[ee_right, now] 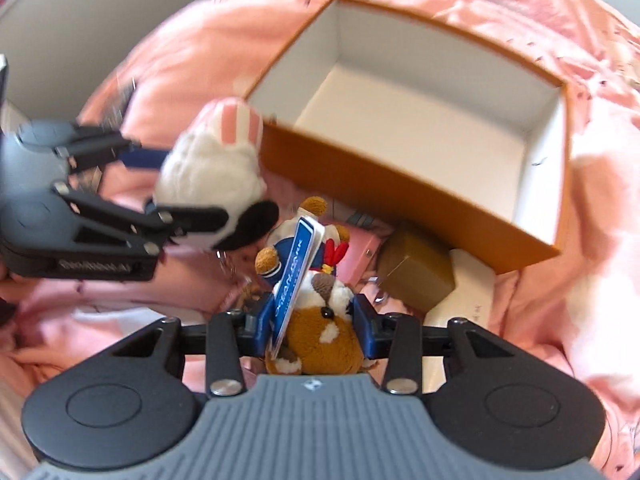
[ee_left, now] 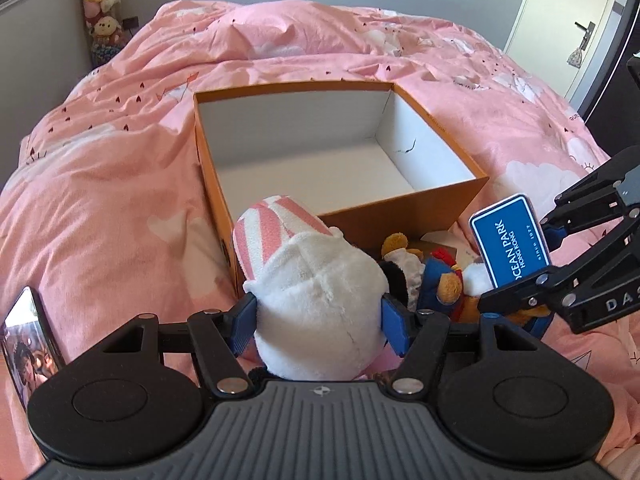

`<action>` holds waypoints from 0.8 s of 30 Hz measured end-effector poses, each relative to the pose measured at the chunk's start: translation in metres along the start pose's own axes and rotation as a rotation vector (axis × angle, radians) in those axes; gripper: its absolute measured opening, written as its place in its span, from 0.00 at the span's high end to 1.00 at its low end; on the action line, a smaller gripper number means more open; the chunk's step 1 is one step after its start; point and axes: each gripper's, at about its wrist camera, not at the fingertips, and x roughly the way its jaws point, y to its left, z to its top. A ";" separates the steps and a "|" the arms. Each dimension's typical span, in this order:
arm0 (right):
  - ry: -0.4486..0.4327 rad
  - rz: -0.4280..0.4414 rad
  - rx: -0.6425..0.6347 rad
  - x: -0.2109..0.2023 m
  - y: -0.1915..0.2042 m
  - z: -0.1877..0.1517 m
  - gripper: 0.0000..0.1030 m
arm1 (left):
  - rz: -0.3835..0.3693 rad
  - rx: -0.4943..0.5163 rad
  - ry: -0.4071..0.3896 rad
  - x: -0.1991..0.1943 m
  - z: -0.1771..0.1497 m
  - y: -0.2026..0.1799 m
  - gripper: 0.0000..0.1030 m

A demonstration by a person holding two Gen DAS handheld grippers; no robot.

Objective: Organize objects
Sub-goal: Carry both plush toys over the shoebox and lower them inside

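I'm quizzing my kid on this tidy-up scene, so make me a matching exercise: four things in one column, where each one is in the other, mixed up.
Things:
1. white plush
2. brown plush
3. orange box
4. phone

Places:
A. open on the bed
B. in the left gripper
C. flat at the bed's near left edge
D. in the right gripper, with a blue tag

Pairs: 1-B, 2-D, 3-A, 4-C

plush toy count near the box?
2 clear: white plush shut in the left gripper; brown plush in the right gripper, by the orange box. A doll may lie between them; more may be hidden.
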 end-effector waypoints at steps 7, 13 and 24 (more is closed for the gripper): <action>-0.165 -0.012 0.092 -0.061 -0.017 0.003 0.58 | 0.010 0.060 -0.119 -0.027 0.029 -0.009 0.29; -0.324 -0.041 0.135 -0.088 -0.031 0.022 0.57 | 0.043 0.093 -0.160 -0.033 0.060 0.003 0.29; -0.444 0.061 0.338 -0.040 -0.071 0.080 0.57 | -0.005 0.128 -0.038 0.020 0.112 0.028 0.29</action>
